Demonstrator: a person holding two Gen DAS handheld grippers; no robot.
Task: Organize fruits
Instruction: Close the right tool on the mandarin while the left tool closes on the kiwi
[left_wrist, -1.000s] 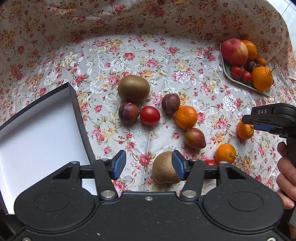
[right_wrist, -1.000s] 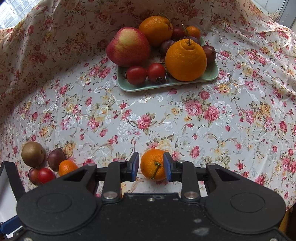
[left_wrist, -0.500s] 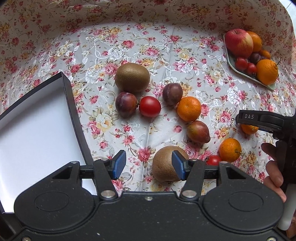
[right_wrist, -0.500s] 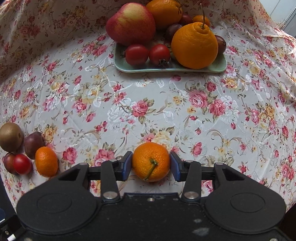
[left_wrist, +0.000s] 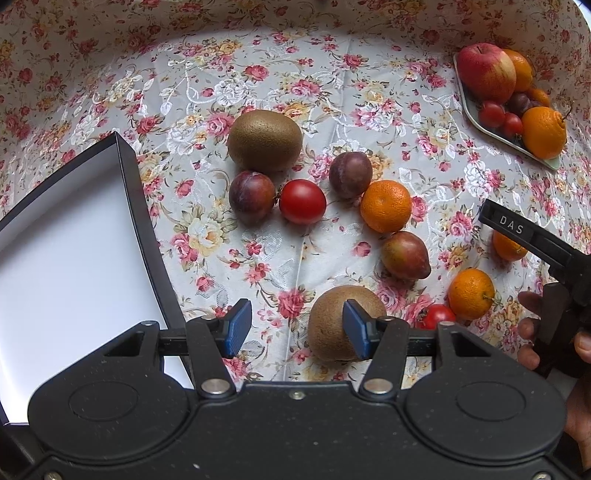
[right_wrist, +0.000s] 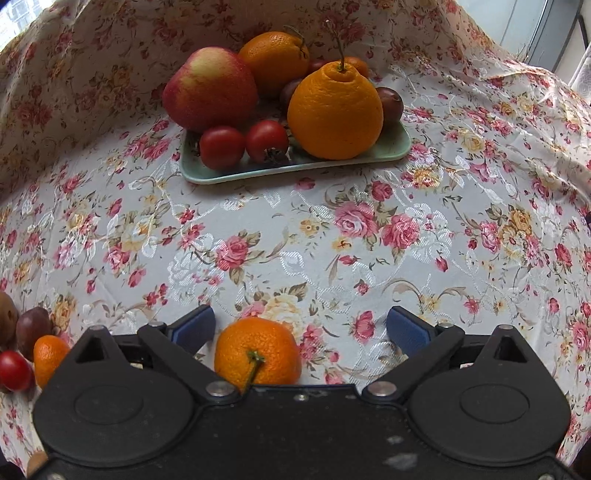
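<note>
The green tray (right_wrist: 397, 147) already carries an apple, oranges, tomatoes and plums, while the mandarin (right_wrist: 257, 350) lies well short of it between the opening, untouching right gripper (right_wrist: 301, 326), and the left gripper (left_wrist: 291, 326) hovers released above a kiwi (left_wrist: 330, 321), most fruit unsorted.

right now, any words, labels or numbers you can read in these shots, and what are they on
"DAS": white letters on the black finger of the right gripper, in the left wrist view.
Nothing else carries readable text: none on the fruit, the tray, the box or the tablecloth.
</note>
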